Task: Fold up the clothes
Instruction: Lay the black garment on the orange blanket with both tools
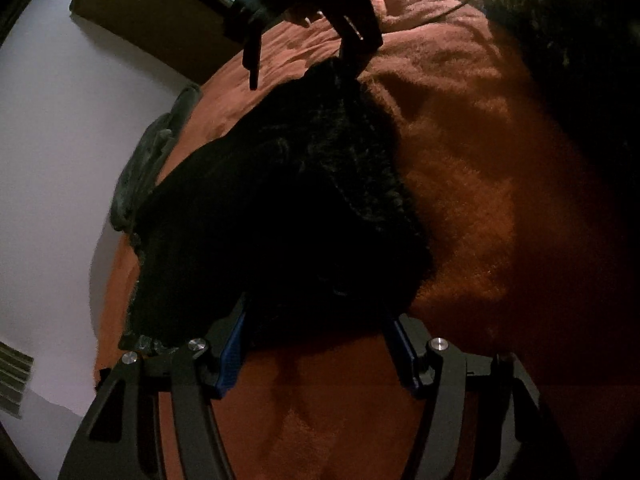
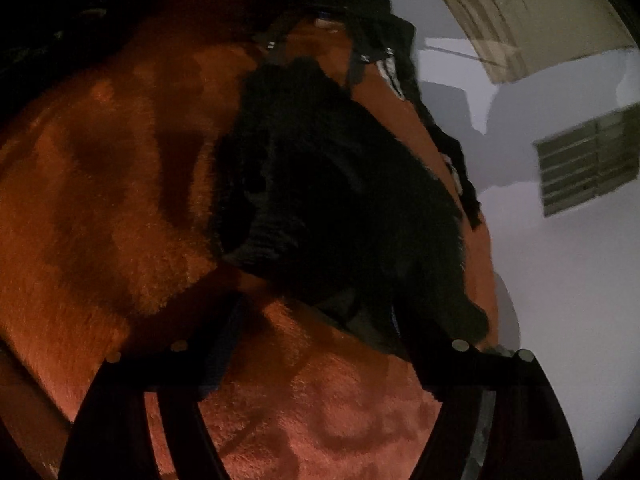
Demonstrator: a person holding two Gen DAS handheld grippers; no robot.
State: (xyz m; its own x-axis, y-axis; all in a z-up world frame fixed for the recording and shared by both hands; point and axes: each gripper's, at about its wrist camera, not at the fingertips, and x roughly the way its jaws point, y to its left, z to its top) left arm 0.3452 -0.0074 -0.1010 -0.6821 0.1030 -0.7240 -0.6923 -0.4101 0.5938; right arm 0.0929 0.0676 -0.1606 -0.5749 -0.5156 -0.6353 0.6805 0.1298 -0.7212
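A black fuzzy garment lies bunched on a rust-orange fleece blanket. My left gripper is open, its blue-padded fingers spread on either side of the garment's near edge. My right gripper shows at the top of the left wrist view, open at the garment's far end. In the right wrist view the same garment lies between my right gripper's spread fingers, and the left gripper sits at its far end. The fingertips are hidden in the dark cloth.
The blanket covers a bed beside a white wall. A grey cloth hangs at the bed's left edge. A wall vent and a dark patterned item at the far right corner are in view.
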